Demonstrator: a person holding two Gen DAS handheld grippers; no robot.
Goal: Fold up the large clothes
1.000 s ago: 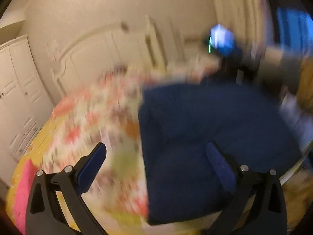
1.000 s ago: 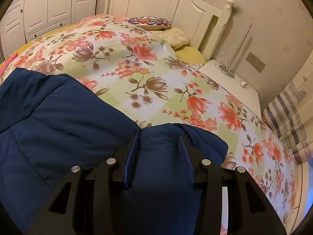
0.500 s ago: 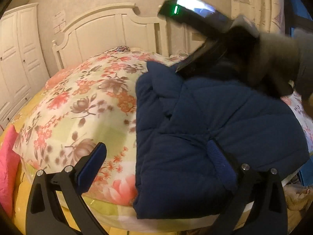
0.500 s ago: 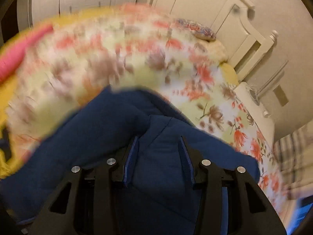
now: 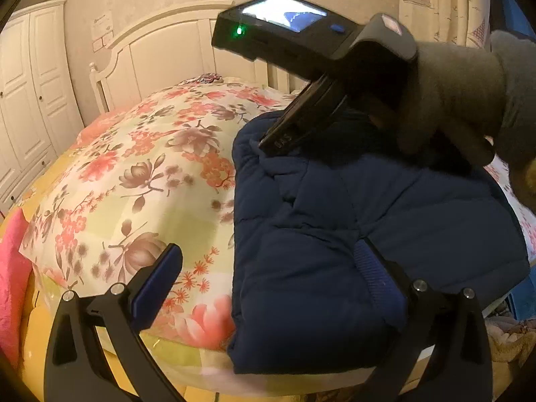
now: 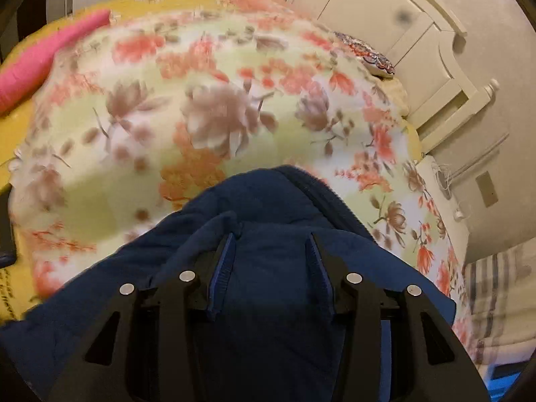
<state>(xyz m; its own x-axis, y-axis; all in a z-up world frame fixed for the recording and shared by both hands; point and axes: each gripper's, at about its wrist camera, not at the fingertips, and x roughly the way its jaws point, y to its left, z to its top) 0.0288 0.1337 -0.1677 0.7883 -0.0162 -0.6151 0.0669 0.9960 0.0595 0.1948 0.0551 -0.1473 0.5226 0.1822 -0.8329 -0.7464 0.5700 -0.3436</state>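
Nearest the left wrist camera, the left claw (image 5: 268, 268) stands wide apart with nothing between its pads: its left finger hangs over the floral bedspread (image 5: 140, 174), its right finger lies against the near part of the navy quilted jacket (image 5: 351, 234). The jacket sits folded into a thick block at the near edge of the bed, toward its right side, with one end overhanging the edge a little.

Farther along the jacket, at its far end, the right claw (image 6: 271, 261) is clamped on a bunched fold of the navy fabric — cloth fills the gap between the pads. From the left view, the gloved right hand (image 5: 452, 100) and its gripper body press down on that same far end.

Beyond the jacket the bedspread runs to a patterned cushion (image 6: 375, 60) and the white headboard (image 5: 174, 50); a pink cloth (image 6: 43, 63) lies at the bed's far-left side, well apart from the jacket.

What could go wrong: the padding looks springy, so if the right claw lets go before the fold is pressed flat, the layers may puff open again. With the bundle so close to the edge — and the left claw holding nothing — a pull toward the near side could slide it off the bed.
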